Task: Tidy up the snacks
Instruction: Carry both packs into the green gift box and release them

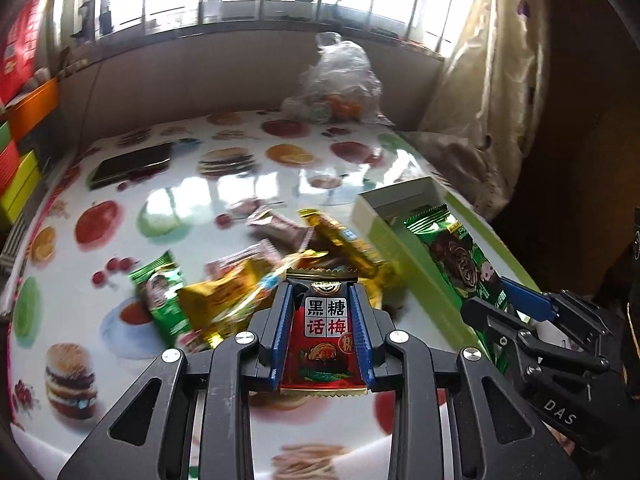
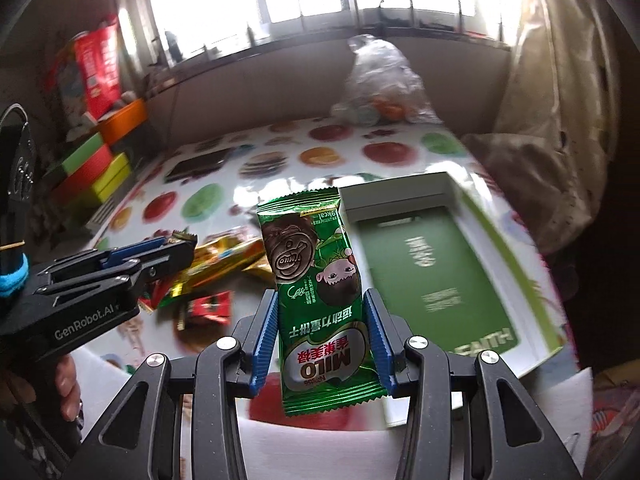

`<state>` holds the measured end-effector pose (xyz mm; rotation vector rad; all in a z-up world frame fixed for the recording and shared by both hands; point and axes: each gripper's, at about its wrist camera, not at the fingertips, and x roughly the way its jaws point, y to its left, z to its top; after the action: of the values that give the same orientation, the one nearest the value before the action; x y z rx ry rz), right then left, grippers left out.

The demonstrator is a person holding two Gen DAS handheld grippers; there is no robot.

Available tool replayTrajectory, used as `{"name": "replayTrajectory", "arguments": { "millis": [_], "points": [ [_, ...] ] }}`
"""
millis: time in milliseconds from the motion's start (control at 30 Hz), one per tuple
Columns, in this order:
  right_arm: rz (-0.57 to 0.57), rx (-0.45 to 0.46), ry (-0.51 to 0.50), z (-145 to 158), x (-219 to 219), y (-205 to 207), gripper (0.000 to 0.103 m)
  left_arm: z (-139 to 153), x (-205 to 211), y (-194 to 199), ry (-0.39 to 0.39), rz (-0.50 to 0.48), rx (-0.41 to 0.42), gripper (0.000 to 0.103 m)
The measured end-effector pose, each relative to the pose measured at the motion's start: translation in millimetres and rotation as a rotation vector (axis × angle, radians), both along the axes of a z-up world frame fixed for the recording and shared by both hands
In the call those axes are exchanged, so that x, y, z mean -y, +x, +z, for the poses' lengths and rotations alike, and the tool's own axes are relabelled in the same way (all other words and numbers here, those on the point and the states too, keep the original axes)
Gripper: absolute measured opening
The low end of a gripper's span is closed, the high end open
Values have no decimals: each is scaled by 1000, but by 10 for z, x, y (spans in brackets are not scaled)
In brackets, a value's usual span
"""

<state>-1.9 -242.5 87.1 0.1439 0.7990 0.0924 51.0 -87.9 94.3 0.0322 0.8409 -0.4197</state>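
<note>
I hold two packets: my left claw [image 1: 323, 320] is clamped on one glossy red-and-black candy packet [image 1: 323, 344] above the bench [image 1: 120, 320]; my right claw [image 2: 322, 336] is clamped on one green foil Milo packet [image 2: 316, 280] beside the white-walled box [image 2: 452, 216]. Loose wrappers [image 1: 240, 292] on the bench are blurred; I cannot count them.

A red and black candy packet [image 1: 324, 336], at lower centre of the left wrist view, reads "黑糖话梅" in a white box. At lower right there, the black body of the right gripper [image 1: 520, 300] bears "DAS".

In the right wrist view, a green wafer packet [image 2: 320, 288] at centre shows "MILO" and "Nestle", upside down. At lower left, the left gripper [image 2: 176, 248] reads "GenRobot.AI".
</note>
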Motion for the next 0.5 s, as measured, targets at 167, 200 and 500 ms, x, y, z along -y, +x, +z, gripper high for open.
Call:
{"name": "replayTrajectory", "arguments": {
  "millis": [167, 200, 500],
  "points": [
    [-56, -2, -23, 6, 235, -7, 42, 1, 298, 61, -4, -50, -3, 30],
    [-66, -1, -26, 4, 279, -9, 42, 2, 341, 70, -6, -57, -4, 30],
    [-170, -46, -39, -122, 712, 45, 42, -121, 826, 195, -25, -146, -38, 30]
  ]
}}
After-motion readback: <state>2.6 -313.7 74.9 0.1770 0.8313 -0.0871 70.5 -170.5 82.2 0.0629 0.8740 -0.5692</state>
